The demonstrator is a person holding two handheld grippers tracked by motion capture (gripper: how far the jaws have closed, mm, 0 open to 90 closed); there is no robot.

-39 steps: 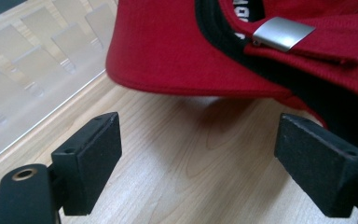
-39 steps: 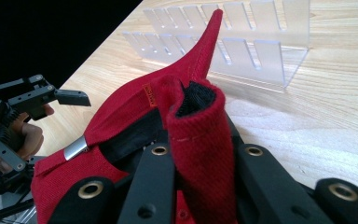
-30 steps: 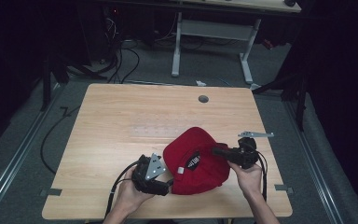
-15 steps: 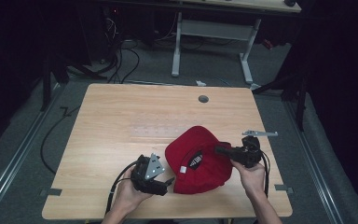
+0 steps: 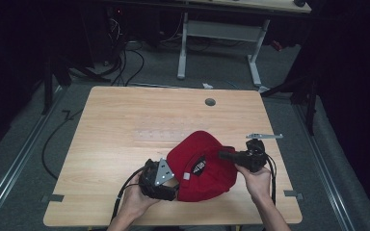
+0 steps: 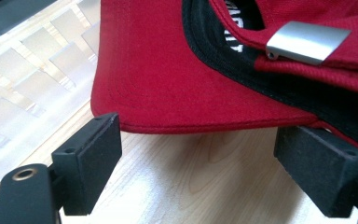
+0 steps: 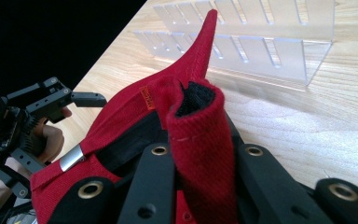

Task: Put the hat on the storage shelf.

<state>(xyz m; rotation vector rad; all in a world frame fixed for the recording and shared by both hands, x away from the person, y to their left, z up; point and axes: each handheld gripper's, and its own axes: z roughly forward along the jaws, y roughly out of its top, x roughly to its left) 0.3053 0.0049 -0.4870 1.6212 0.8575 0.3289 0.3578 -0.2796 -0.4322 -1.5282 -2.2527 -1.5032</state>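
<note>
High view: one red cap (image 5: 204,166), lying upside down on the near half of a wooden table (image 5: 125,125), opening upward, black inner band and a white-lettered label showing. Left gripper (image 5: 166,185) sits just at the cap's left edge, held in the person's left hand (image 5: 137,202), grey three-cornered plate on top. Right gripper (image 5: 224,155) reaches onto the cap from its right side, held in the right hand (image 5: 256,180). Beyond the cap, a clear plastic rack (image 5: 159,135) lies flat on the table; farther beyond, a round grommet hole (image 5: 210,102)

Left gripper view: jaws stand wide apart, one each side of the cap's brim (image 6: 177,84), not pressing it; silver strap buckle (image 6: 306,43) above

Right gripper view: jaws clamped tight on a bunched fold of the cap's red fabric (image 7: 200,154), black lining showing at the fold's top; the clear rack (image 7: 247,37) stands beyond the cap
</note>
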